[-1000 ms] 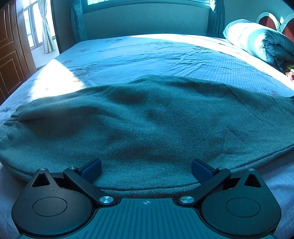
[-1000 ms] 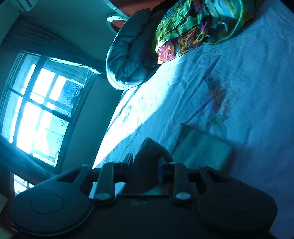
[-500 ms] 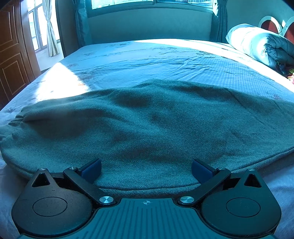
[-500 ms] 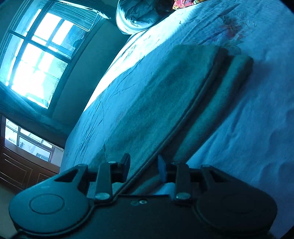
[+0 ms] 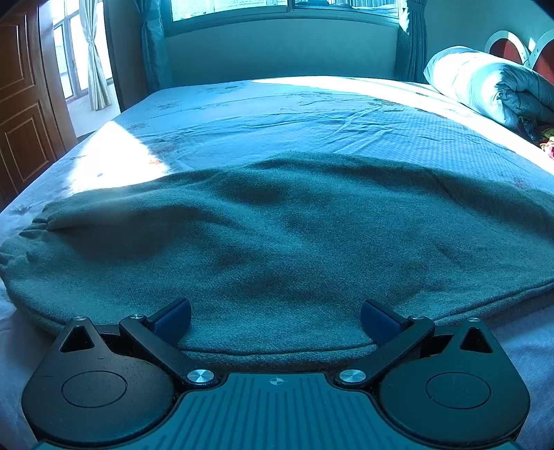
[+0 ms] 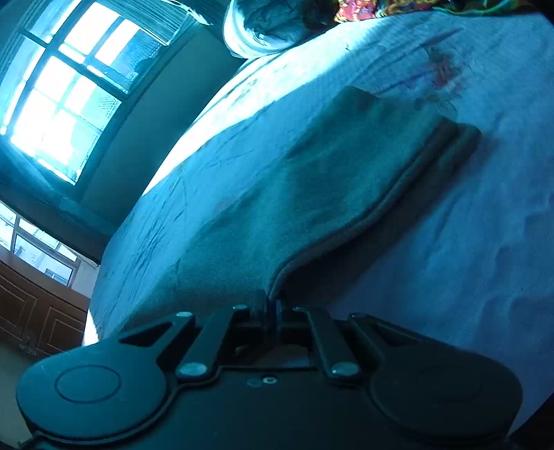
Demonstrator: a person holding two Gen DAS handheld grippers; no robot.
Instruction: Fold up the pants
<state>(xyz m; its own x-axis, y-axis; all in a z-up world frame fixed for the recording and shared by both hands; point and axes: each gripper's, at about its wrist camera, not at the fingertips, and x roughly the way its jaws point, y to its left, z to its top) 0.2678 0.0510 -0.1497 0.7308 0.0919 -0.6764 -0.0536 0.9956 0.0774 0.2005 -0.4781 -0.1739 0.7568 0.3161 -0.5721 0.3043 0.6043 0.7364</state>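
Note:
Grey-green pants (image 5: 277, 242) lie flat across the bed (image 5: 311, 114), folded lengthwise, with the gathered waistband at the left. My left gripper (image 5: 275, 311) is open, its blue pads (image 5: 173, 316) spread wide over the pants' near edge and pressing on nothing. In the right wrist view the same pants (image 6: 311, 180) stretch away to the upper right, one leg lying on the other. My right gripper (image 6: 271, 304) is shut on the seamed near edge of the upper layer, which is lifted slightly off the layer beneath.
A rolled duvet (image 5: 484, 90) lies at the head of the bed beside a colourful cloth (image 6: 381, 7). A wooden door (image 5: 20, 121) stands at the left. Windows (image 6: 69, 86) line the far wall. Bare sheet (image 6: 467, 225) lies to the right of the pants.
My right gripper came down to the pants' near edge and its jaws closed on the upper layer. The left gripper stayed where it was, open.

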